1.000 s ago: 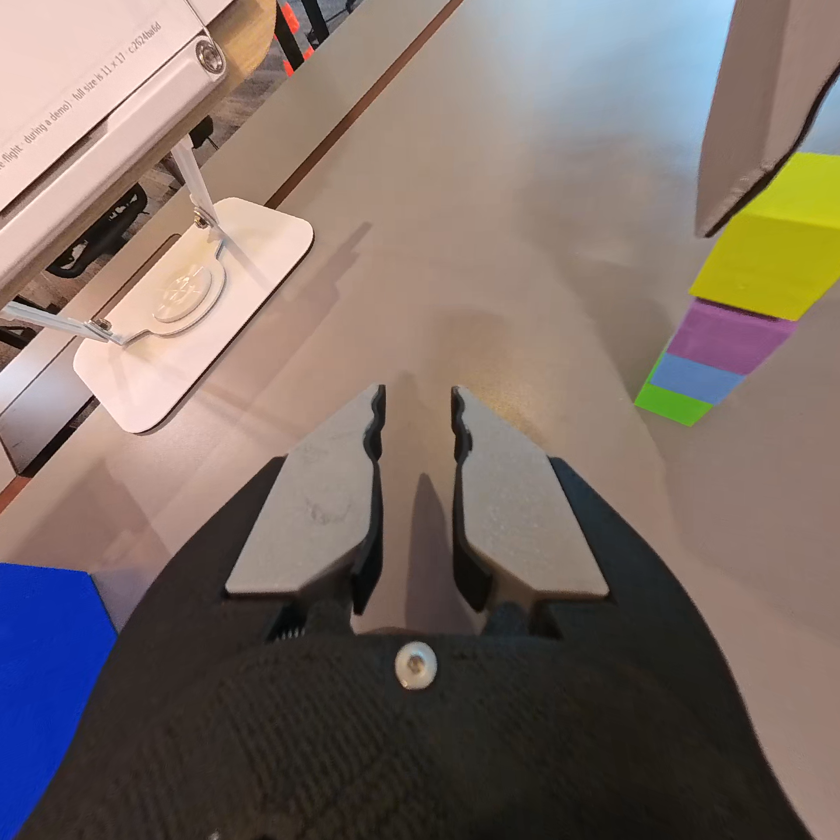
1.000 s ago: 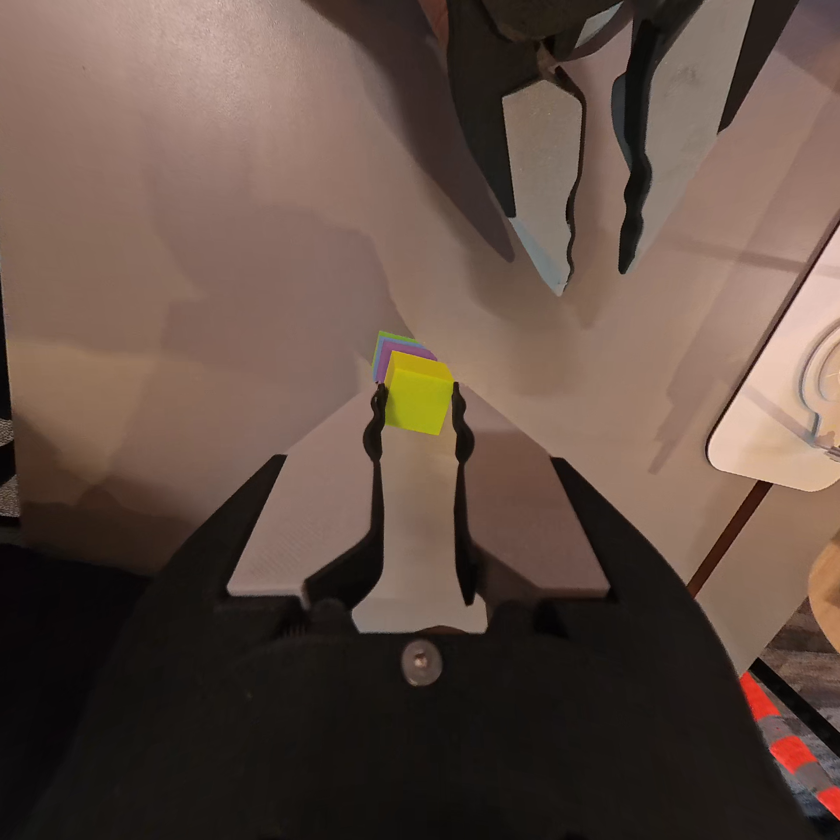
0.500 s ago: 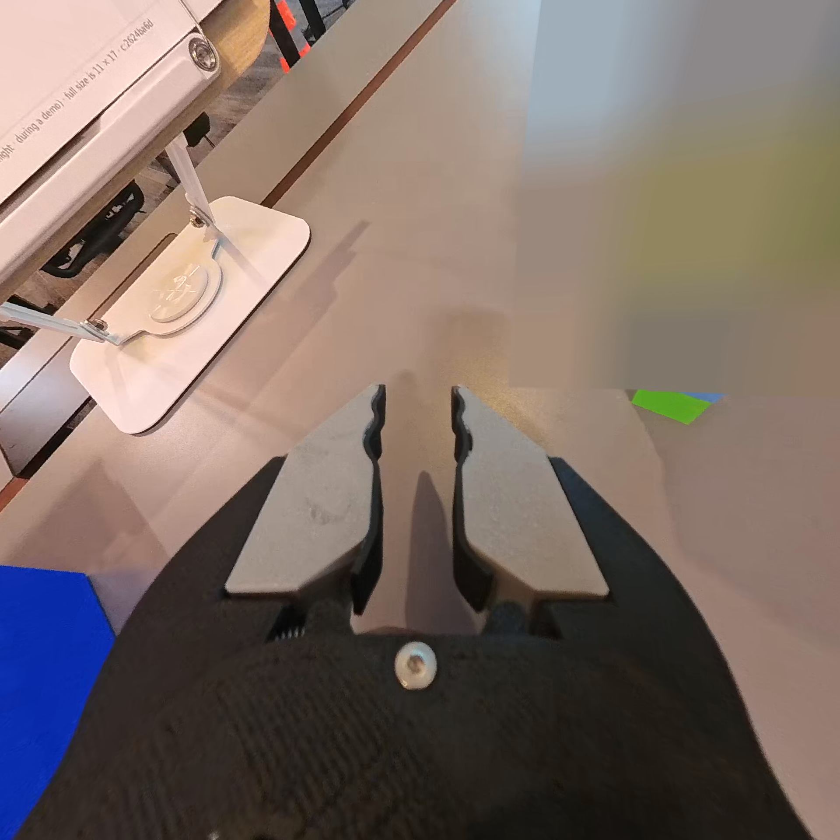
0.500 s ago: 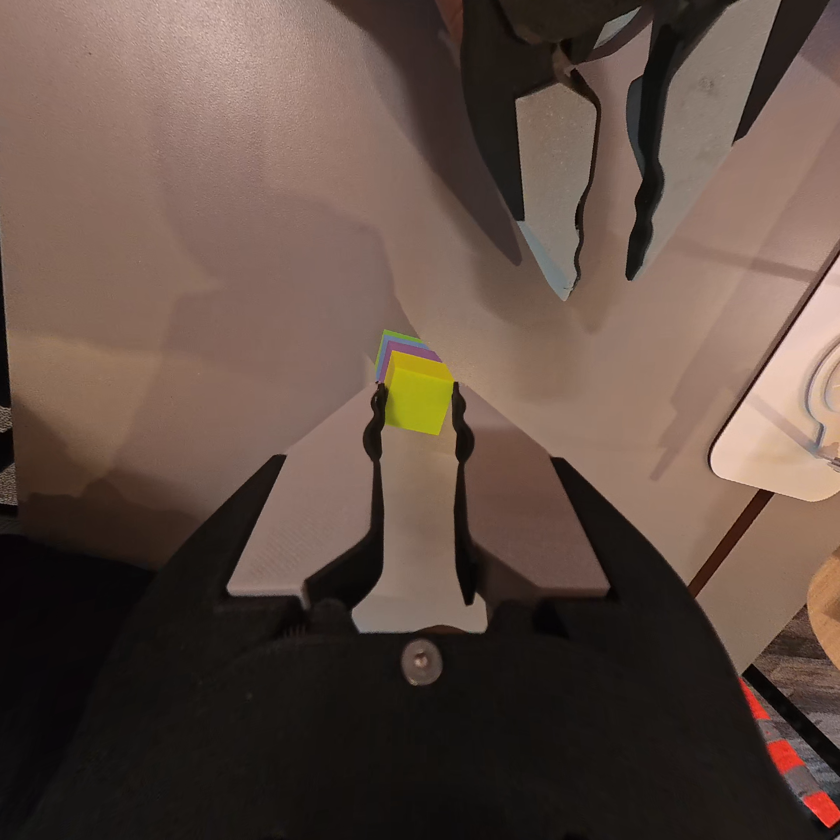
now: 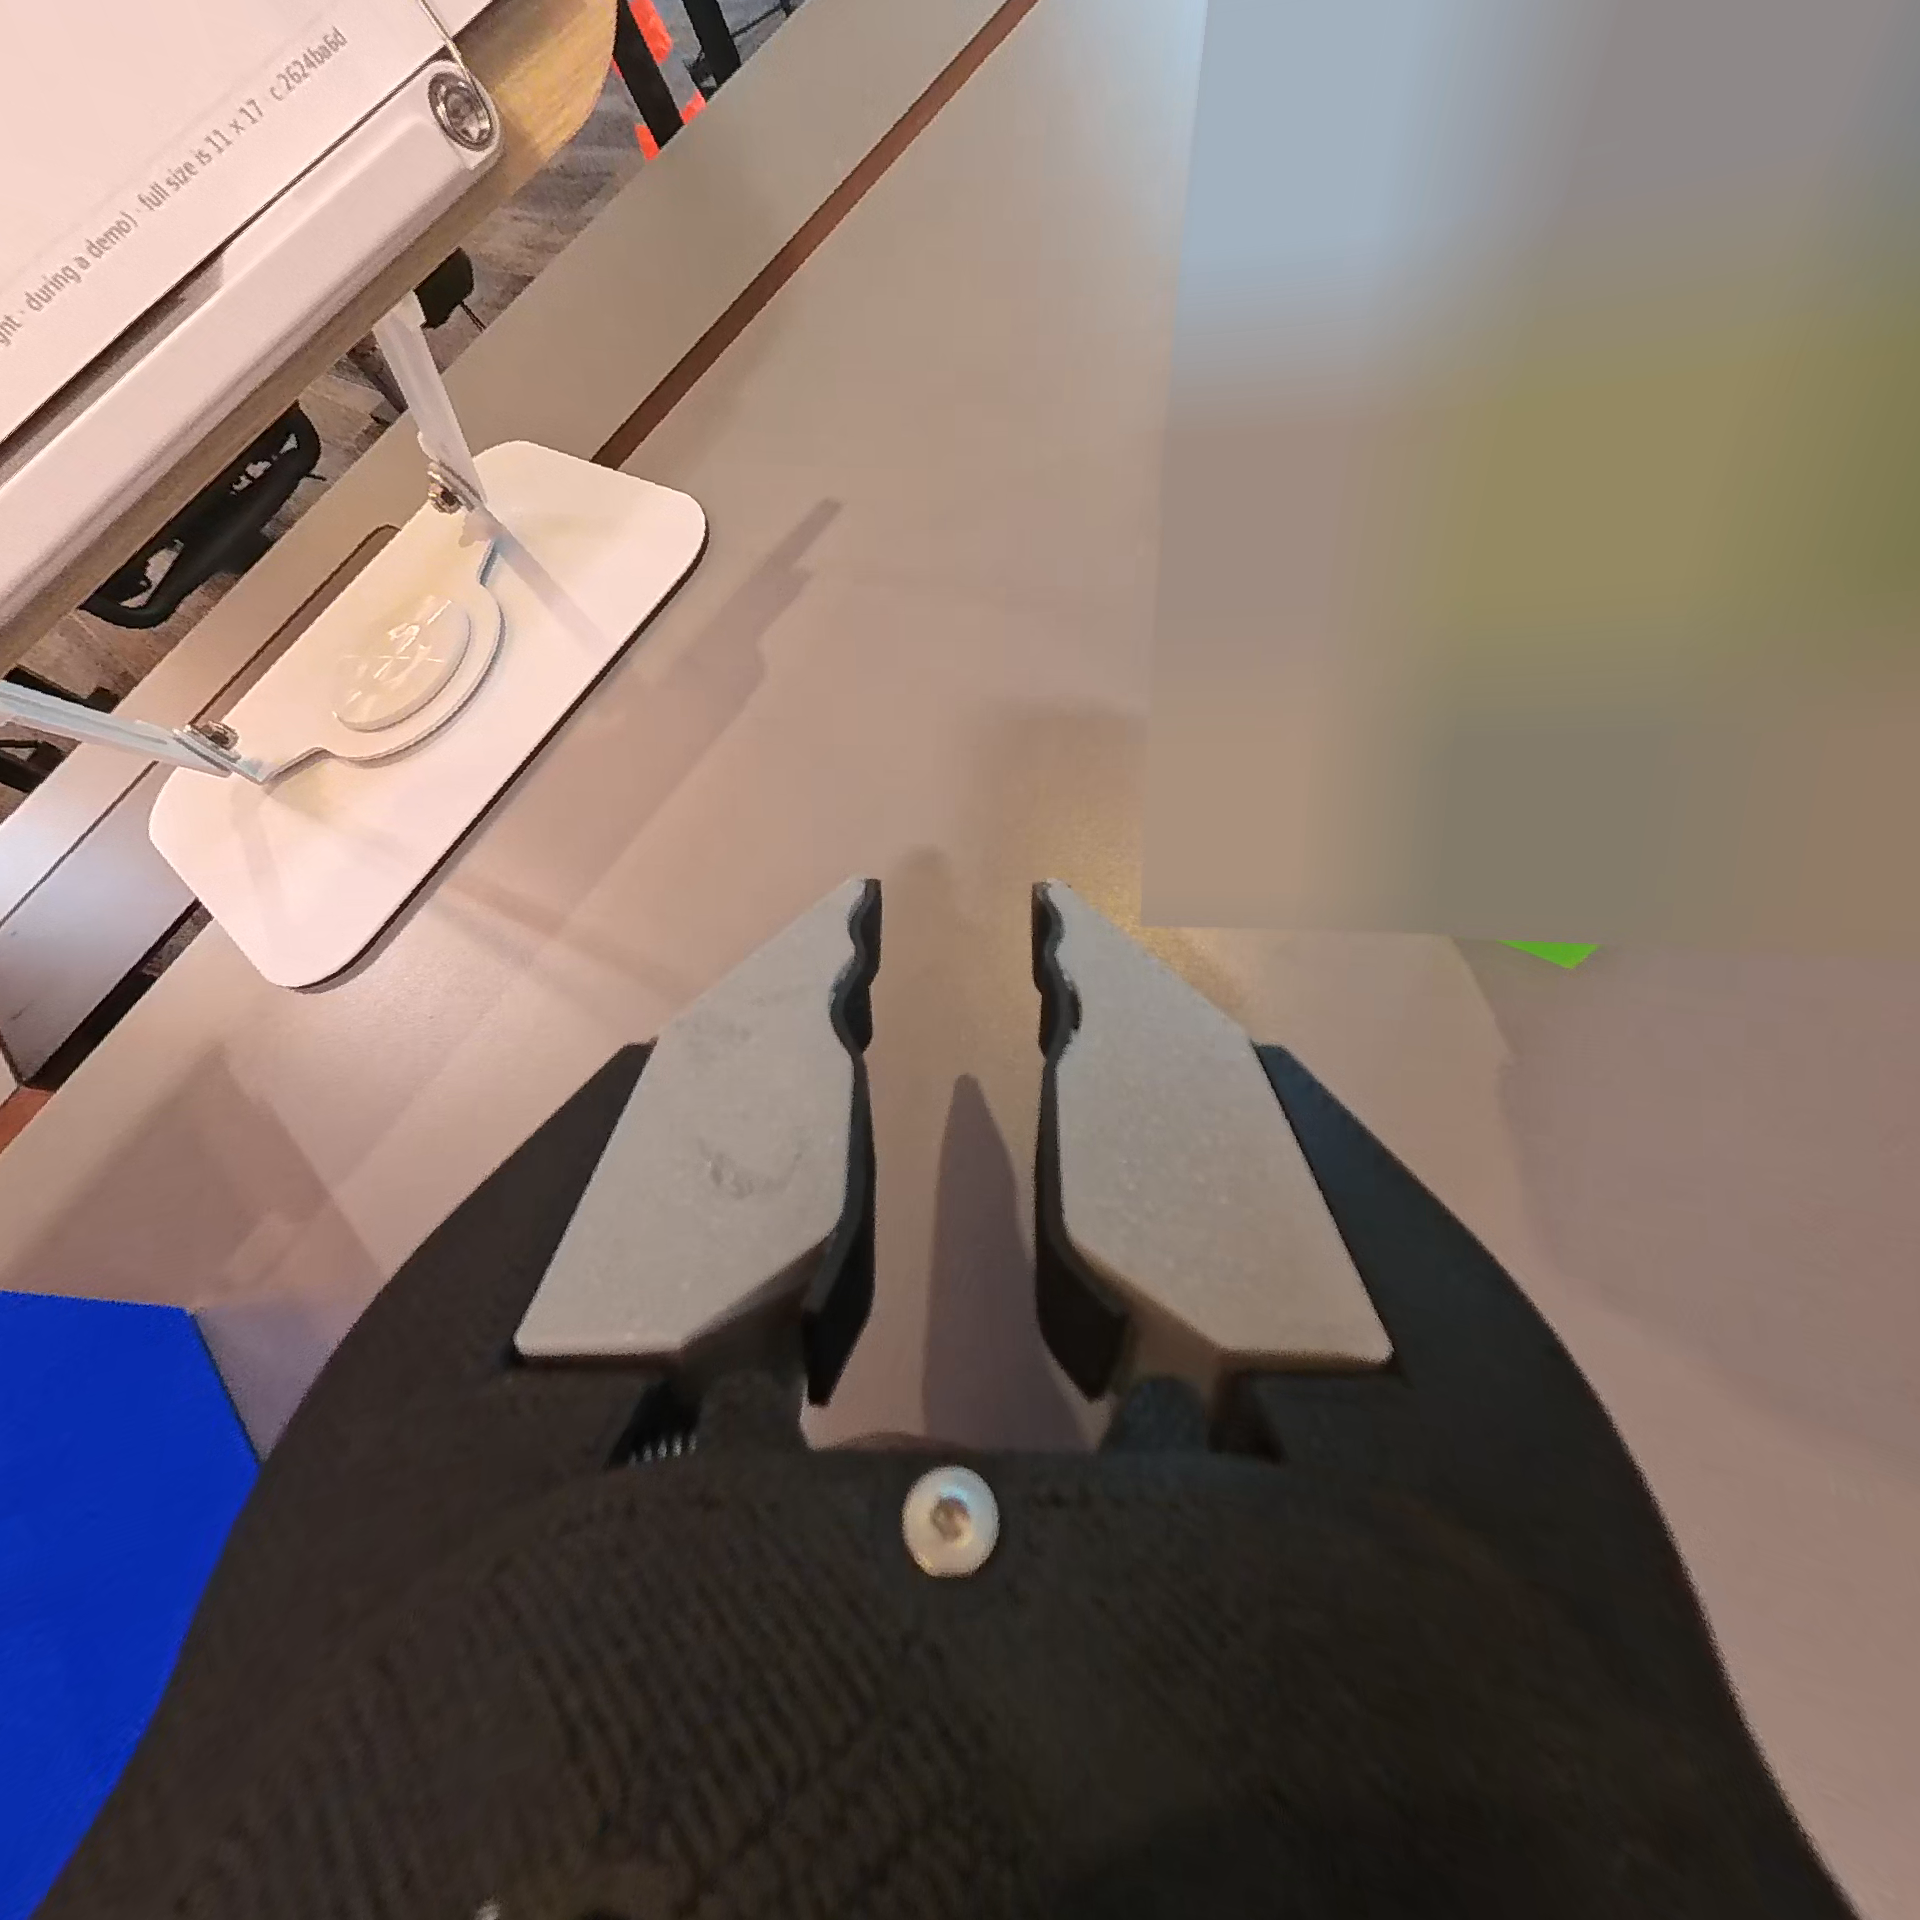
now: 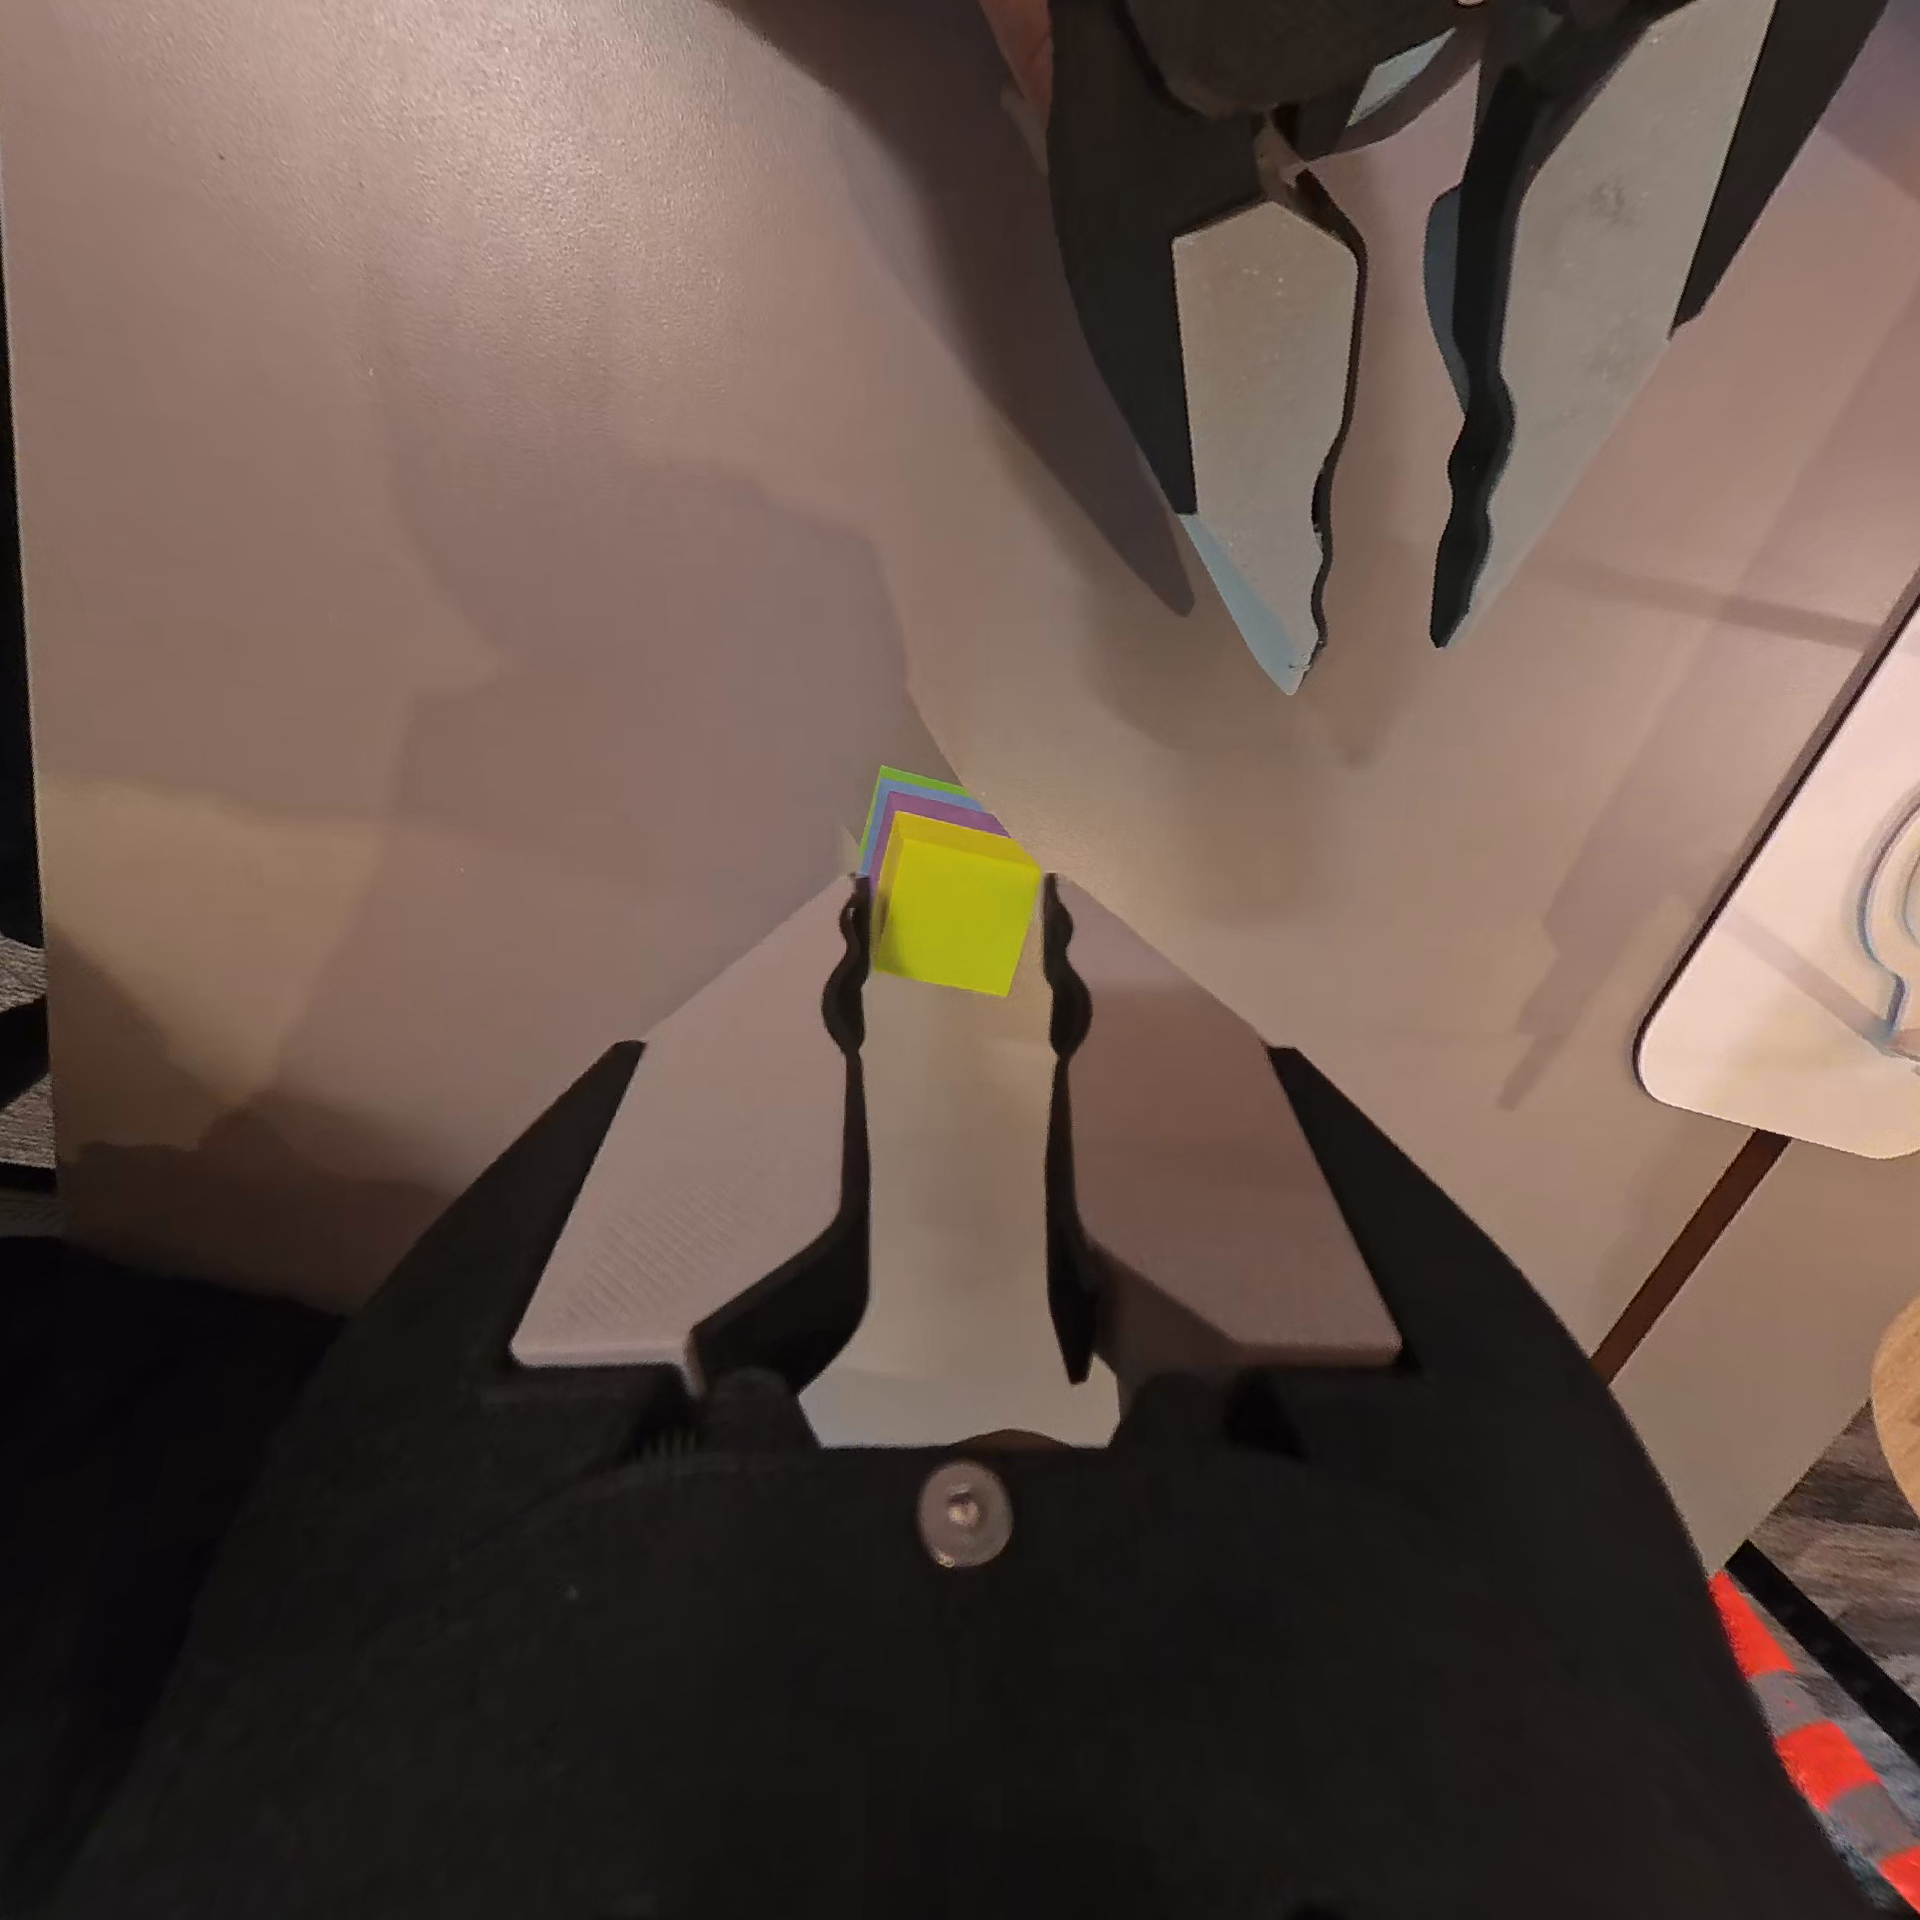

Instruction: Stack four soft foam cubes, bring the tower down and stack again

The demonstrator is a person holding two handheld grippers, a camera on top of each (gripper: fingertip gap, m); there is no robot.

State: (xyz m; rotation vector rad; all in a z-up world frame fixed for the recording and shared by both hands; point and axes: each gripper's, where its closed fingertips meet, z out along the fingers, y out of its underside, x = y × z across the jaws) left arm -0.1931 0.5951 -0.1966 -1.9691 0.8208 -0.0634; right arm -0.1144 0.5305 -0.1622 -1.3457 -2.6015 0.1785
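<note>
Grey table [image 6: 416, 520] fills scene. White stand base [image 5: 416, 717] at far left edge in left wrist view. Left gripper [image 5: 956, 904] hovers over bare tabletop, fingers apart, nothing between. Right gripper [image 6: 951, 894] looks straight down on four-cube tower: yellow cube [image 6: 956, 914] on top, purple [image 6: 961, 816], blue [image 6: 925, 795], green [image 6: 904, 777] beneath. Jaws flank yellow cube, slim gap each side.

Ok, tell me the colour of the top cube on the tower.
Yellow top cube; the right wrist view shows it best.
</note>
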